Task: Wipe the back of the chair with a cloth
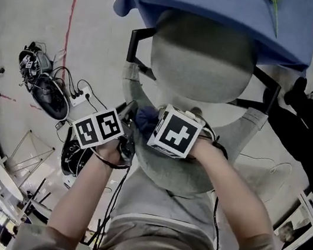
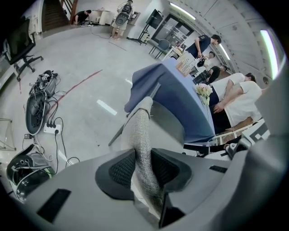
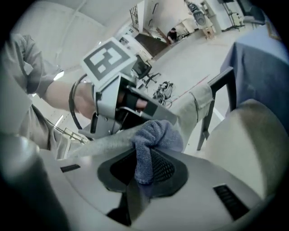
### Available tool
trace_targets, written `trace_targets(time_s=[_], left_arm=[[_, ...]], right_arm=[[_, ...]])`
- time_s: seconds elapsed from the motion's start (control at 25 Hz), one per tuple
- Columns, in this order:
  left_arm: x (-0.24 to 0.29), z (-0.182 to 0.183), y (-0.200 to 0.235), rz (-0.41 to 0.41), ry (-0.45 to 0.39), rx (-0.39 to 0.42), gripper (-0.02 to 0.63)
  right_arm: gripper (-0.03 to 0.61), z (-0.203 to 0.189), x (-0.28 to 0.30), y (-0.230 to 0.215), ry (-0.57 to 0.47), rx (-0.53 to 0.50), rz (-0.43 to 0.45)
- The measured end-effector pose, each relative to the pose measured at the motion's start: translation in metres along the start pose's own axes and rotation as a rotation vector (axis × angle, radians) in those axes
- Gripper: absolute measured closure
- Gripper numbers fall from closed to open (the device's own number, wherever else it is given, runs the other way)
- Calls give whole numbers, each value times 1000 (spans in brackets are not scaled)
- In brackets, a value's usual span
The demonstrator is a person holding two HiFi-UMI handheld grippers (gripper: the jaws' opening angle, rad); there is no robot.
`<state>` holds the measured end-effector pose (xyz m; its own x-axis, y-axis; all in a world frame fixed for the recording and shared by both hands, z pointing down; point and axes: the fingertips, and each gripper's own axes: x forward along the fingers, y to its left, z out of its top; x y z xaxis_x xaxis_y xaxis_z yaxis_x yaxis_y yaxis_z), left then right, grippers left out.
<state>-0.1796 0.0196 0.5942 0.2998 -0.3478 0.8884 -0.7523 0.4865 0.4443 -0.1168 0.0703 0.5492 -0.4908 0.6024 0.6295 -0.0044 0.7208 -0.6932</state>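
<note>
Masked from above by the two marker cubes, both sets of jaws; readable only in the gripper views. Clenched by the left gripper (image 2: pixel 143 168), the upper rim of the grey woven chair back (image 2: pixel 141 128), pinched between both pads; grasped by the right gripper (image 3: pixel 145 169), a bunched blue cloth (image 3: pixel 156 135), held at that same rim just beside the left gripper. In the head view, only a dark blue scrap of cloth between the cubes; lower chair back covered by forearms and torso. Beyond the back, the round grey seat (image 1: pixel 203 58) with black armrests (image 1: pixel 136 43) on either side, its far edge beneath a worktop (image 1: pixel 225 5) under a blue cover, cut off by the upper frame edge; white flowers (image 2: pixel 204 89) on top. Past the worktop, several people (image 2: pixel 235 97), partly cut off. On the pale grey floor (image 1: pixel 32 15), a red line (image 1: pixel 72 17), a white power strip (image 1: pixel 79 97) with black cables, and dark gear (image 1: pixel 48 93) beside it, too small to identify. Near the wall of the large hall, a black office chair (image 2: pixel 22 61); farther fittings blurred by the lens.
</note>
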Motion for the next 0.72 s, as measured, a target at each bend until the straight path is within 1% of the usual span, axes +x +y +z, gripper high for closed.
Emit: trace_targets(time_s=[0.08,0.2,0.28,0.36,0.44,0.52,0.6,0.72], left_arm=[[1,0,-1,-5,1,-2,488],[1,0,3,3,7,11,489],[2,1,4,6,5,15,489],[3,1,3,4,4,14,489],[3,-1,2,1,4,12,489],[2,-2,2,-2,4,7,488],[2,-1,2,-4,2,2,488],[3,-1,2,-7,3,0,488]], right_arm=[[494,6,-1,0,-38,15,-2],[494,4,2,5,-28,32,-2],[495,-4,-1,14,-20,56,23],[495,-27,-9,30,5,78,77],[495,-62,-21,47,72,91,130],[497,-101,-36,56,167,99,137],[497,-143,-57,54,276,107,98],[497,-199,-96,29,406,143,-14]])
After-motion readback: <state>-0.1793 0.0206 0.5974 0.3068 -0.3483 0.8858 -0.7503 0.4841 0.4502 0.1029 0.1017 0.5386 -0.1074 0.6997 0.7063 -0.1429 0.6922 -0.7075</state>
